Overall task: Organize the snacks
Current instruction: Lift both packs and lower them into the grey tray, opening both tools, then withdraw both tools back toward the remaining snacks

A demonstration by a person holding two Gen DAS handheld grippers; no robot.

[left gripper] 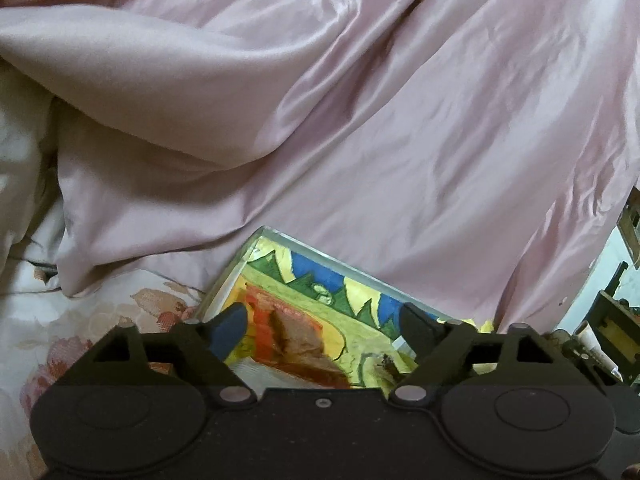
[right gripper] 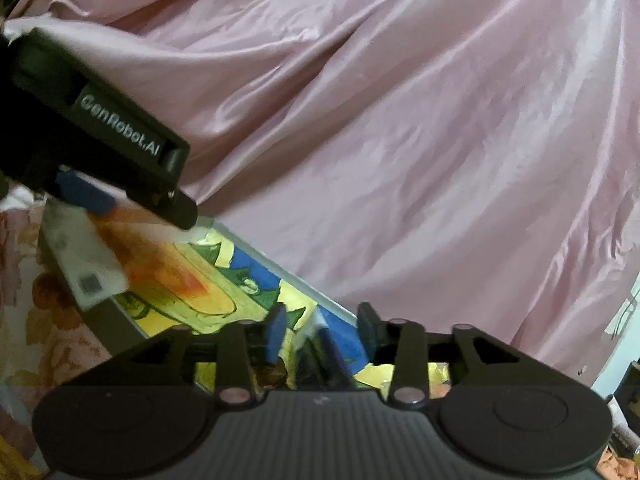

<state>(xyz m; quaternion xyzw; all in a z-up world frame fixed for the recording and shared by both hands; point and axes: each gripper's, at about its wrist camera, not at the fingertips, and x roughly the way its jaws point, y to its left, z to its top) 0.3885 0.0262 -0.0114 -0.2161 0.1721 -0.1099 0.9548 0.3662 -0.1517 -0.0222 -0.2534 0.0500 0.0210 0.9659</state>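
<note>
**Two grippers over a bright snack box on the bed**

A flat snack box (right gripper: 208, 276), printed in yellow, green, blue and orange, lies on a floral bedsheet (right gripper: 48, 320) against a rumpled pink satin cover (right gripper: 400, 140). A white label with a QR code sits near its left end. The right hand-held gripper (right gripper: 322, 334) hovers at the box's near edge, its blue-padded jaws partly apart over the blue corner. The left hand-held gripper (right gripper: 136, 208) reaches in from the upper left above the far end; its jaw gap cannot be judged here.
</note>
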